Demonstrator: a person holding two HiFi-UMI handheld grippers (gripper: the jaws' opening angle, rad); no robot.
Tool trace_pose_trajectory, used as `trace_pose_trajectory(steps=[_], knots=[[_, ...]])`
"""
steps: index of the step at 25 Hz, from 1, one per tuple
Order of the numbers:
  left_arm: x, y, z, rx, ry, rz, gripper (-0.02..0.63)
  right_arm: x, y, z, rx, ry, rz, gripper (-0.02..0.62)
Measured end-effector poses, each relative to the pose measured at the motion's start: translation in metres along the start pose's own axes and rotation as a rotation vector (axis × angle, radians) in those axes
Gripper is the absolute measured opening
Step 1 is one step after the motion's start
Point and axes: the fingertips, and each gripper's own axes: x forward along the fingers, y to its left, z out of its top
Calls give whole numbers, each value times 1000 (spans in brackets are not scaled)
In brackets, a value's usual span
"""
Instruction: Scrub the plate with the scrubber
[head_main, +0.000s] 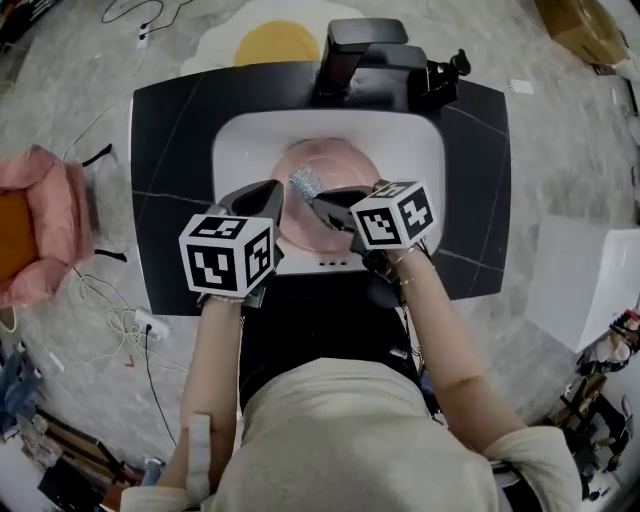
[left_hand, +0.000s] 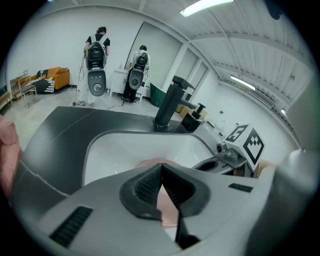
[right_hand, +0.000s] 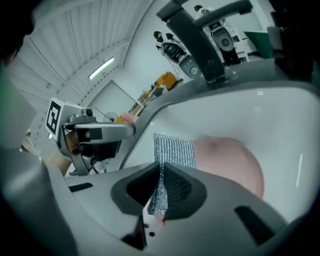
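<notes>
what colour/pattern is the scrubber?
The scrubber is glittery silver with a fine knit mesh; it shows best in the right gripper view.

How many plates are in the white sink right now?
1: a round pink plate lying in the white sink basin, under the silver mesh scrubber that the right gripper holds. Part of the basin is covered, so another could be hidden.
</notes>
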Motion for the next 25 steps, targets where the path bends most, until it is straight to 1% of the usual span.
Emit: trace_pose_trajectory(steps=[4,6,10,14,16,18,21,23,25], knots=[[-15,-20,11,-1,-26,-34,20,-30,20,23,60,-138,56,37],[-22,-30,19,5,-53,-52,20,-47,31,36,76,-199,70,35],[-39,-48,37,11,-132,-81,20,-82,55,63,49,-345,101,34],[-60,-56,56,-24,-233,-105,20,-115,82,87,26,-514,151,34],[-70,-59,66,-35,-293,-126,20,-133,94,96,12,-586,160,34],[-80,-65,74,-41,-345,-158,20,-150,103,100,-7,-631,146,34],[-91,-78,84,-35,-392,-210,20,-171,115,100,-47,-682,127,34],[-94,-87,86,-23,-409,-235,20,-182,121,95,-77,-694,130,34],[-95,-95,81,-20,-400,-248,20,-189,122,87,-89,-694,129,34]])
